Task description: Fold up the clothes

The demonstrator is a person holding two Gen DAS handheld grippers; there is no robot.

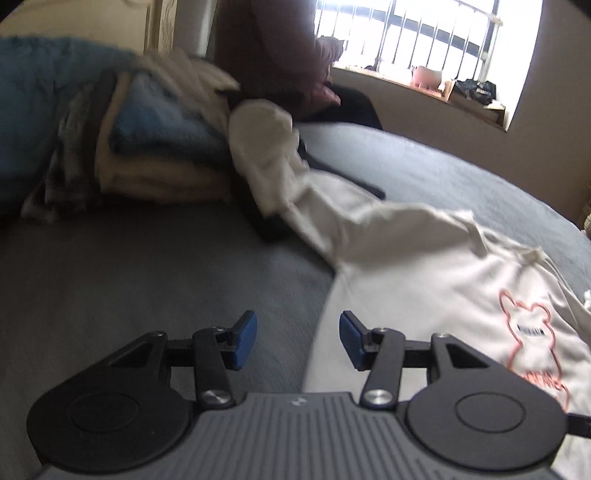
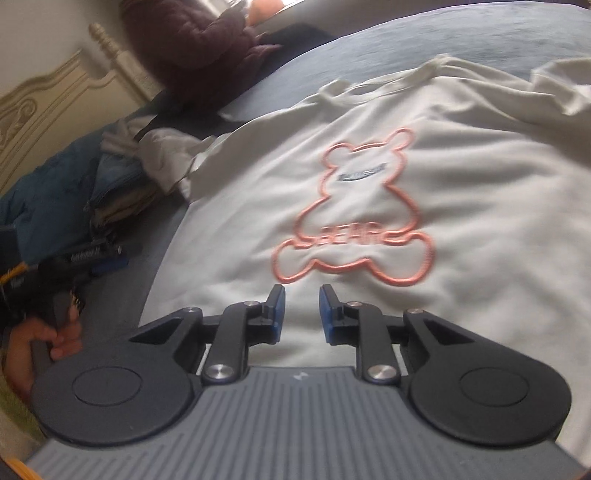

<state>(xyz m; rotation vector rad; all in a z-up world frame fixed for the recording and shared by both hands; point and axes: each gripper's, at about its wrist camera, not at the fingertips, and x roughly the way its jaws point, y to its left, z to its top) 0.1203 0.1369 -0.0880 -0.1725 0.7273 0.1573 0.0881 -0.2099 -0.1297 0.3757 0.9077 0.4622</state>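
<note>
A white sweatshirt (image 2: 461,177) with a pink bear outline and the word BEAR lies flat, front up, on a grey bed (image 2: 424,33). My right gripper (image 2: 302,310) hovers open over its lower front, just below the bear print, nothing between its blue pads. In the left wrist view the sweatshirt (image 1: 424,280) spreads to the right, one long sleeve (image 1: 314,192) trailing back toward a clothes pile. My left gripper (image 1: 298,338) stands open over the sweatshirt's left edge, holding nothing. The left gripper (image 2: 107,258) also shows in the right wrist view, held by a hand (image 2: 44,347).
A stack of folded clothes (image 1: 159,147) in blue and cream sits at the back left of the bed (image 1: 147,266). A person in a dark maroon jacket (image 1: 273,48) sits on the bed's far side. A barred window (image 1: 424,33) and sill lie behind; a cream headboard (image 2: 48,99) stands left.
</note>
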